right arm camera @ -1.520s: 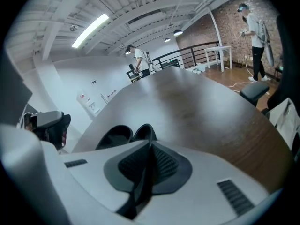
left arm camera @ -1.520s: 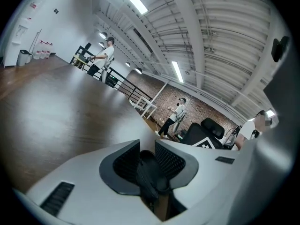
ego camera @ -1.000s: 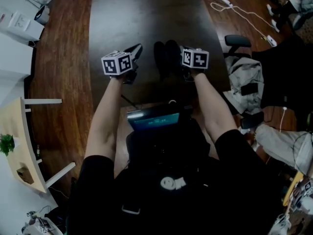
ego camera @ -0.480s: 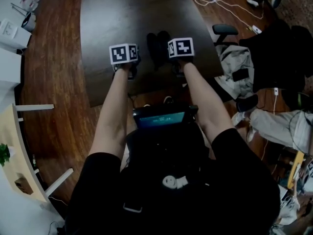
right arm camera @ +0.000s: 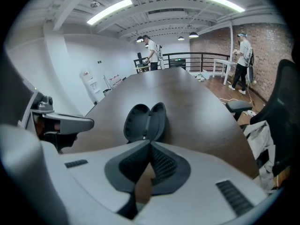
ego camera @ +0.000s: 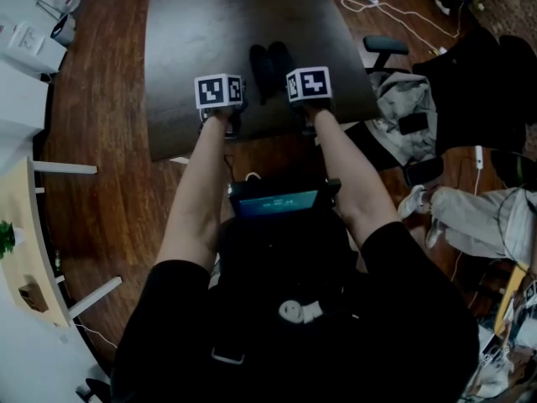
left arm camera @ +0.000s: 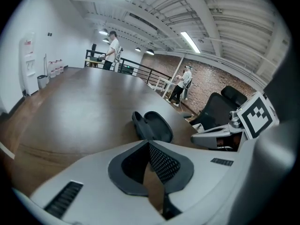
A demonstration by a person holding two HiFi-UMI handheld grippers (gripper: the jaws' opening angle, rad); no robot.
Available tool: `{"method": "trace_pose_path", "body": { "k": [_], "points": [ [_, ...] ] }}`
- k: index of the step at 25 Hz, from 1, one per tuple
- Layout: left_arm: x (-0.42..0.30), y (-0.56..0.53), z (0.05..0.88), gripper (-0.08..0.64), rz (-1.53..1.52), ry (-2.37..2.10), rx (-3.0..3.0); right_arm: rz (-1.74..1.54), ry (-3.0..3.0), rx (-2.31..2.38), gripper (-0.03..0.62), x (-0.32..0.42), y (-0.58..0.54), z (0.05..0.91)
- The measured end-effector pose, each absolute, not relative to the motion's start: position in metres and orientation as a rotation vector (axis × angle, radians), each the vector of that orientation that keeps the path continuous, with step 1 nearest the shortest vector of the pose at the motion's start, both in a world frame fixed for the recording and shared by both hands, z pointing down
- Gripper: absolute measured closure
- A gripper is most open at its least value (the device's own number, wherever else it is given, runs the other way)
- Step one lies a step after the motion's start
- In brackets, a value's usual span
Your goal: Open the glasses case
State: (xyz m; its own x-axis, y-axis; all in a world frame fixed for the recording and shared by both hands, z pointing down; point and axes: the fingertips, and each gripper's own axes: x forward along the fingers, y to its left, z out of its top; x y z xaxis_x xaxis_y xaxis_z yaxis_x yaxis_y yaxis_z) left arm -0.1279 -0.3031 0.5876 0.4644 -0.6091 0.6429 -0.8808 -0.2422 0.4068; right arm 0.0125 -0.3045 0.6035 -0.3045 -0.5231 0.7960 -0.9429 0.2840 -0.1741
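Case [ego camera: 270, 67] lies open on table [ego camera: 193, 23], no longer flanked as a second ago. Left gripper [left arm camera: 149, 144], drawn back, fingers pressed together on nothing; case just ahead. Right gripper [right arm camera: 151, 143] likewise. Task looks done.

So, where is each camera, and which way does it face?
Head view: on the person's head, looking down at the table and open glasses case; both forearms show.
Left gripper view: on the left tool, looking along its shut jaws at the case; right tool beside.
Right gripper view: on the right tool, likewise; left tool beside.
All share the case.
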Motion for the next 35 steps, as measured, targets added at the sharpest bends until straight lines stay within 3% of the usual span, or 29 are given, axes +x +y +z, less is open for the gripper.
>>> {"method": "trace_pose_path", "body": {
  "k": [11, 35],
  "points": [
    [-0.097, -0.225, 0.585, 0.56, 0.568, -1.317, 1.973, 0.912, -1.914, 1.257, 0.591, 0.061, -0.23, 0.612],
    [-0.081, -0.05, 0.591, 0.56, 0.62, -1.378, 1.944, 0.88, -2.039, 1.13, 0.591, 0.057, -0.064, 0.611]
  ]
}}
